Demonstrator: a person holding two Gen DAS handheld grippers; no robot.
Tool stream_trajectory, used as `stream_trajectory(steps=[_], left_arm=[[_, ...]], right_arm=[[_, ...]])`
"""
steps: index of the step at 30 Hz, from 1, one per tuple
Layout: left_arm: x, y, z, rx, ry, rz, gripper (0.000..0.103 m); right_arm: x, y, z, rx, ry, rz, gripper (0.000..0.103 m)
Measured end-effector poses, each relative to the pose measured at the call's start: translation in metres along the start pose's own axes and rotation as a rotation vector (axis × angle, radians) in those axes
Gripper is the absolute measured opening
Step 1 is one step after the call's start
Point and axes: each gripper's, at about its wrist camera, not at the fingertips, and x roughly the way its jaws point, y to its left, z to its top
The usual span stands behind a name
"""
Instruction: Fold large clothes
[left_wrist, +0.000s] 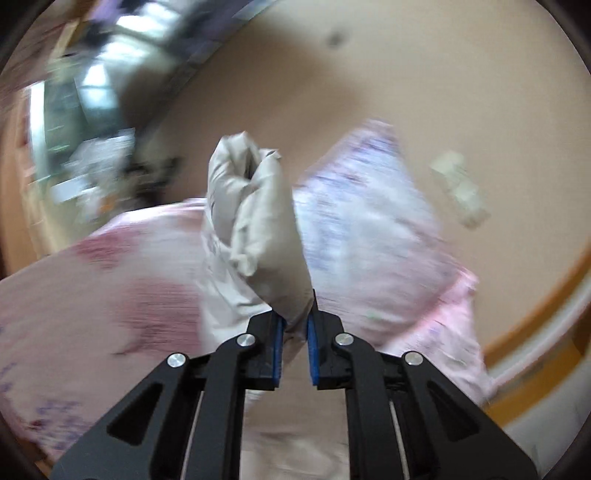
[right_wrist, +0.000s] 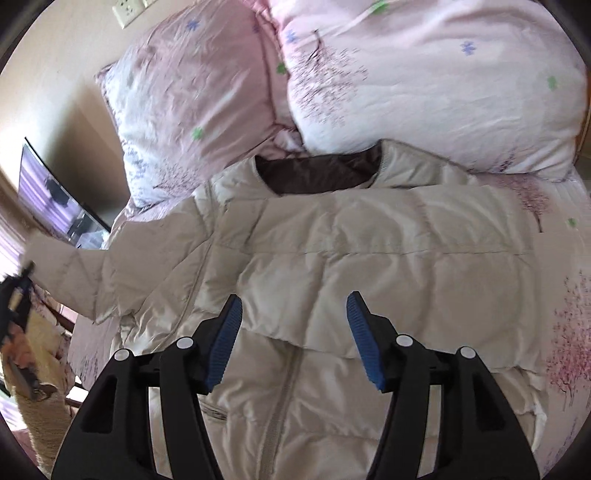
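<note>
A cream puffer jacket lies on the bed, front up, collar toward the pillows, brown lining showing at the neck. Its one sleeve is folded across the chest. The other sleeve is stretched out to the left and lifted. My left gripper is shut on that sleeve's cuff; it also shows at the left edge of the right wrist view. My right gripper is open and empty, hovering above the jacket's middle near the zip.
Two pink floral pillows lie at the head of the bed, just beyond the collar. A pink floral sheet covers the bed. A beige wall with a socket stands behind. A screen stands at left.
</note>
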Motion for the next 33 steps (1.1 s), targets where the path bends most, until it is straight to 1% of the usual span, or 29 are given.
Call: stream_trajectory(steps=[2,4,7,10,13,17,21,27,31,33], left_arm=[[0.009,-0.038,-0.010,0.059,0.031,-0.086,0.011],[0.024,-0.079,-0.028,0.120,0.086,-0.181,0.011],[0.048,-0.128,-0.060,0.193,0.175,-0.276,0.011],[0.071,-0.162,-0.092,0.240,0.252,-0.339,0.011],[0.092,-0.183,-0.119,0.255,0.323,-0.379,0.011],[0.112,-0.198,-0.144,0.267,0.382,-0.397,0.011],[0.127,-0.201,-0.163,0.275,0.425,-0.398,0.011],[0.162,-0.205,-0.202,0.286,0.540,-0.366,0.011],[0.188,-0.208,-0.233,0.308,0.630,-0.322,0.011],[0.199,-0.209,-0.247,0.325,0.674,-0.295,0.014]], right_arm=[[-0.006,-0.007,0.000,0.012,-0.022,-0.007,0.061],[-0.011,-0.013,-0.002,0.027,-0.035,-0.009,0.061],[-0.014,-0.026,-0.004,0.053,-0.041,-0.017,0.061],[-0.017,-0.039,-0.007,0.076,-0.044,-0.034,0.061],[-0.023,-0.051,-0.010,0.098,-0.059,-0.051,0.061],[-0.029,-0.060,-0.010,0.110,-0.076,-0.068,0.061],[-0.029,-0.065,-0.010,0.120,-0.084,-0.068,0.061],[-0.028,-0.070,-0.010,0.127,-0.093,-0.077,0.061],[-0.029,-0.076,-0.010,0.143,-0.097,-0.084,0.061],[-0.029,-0.079,-0.010,0.151,-0.096,-0.086,0.061]])
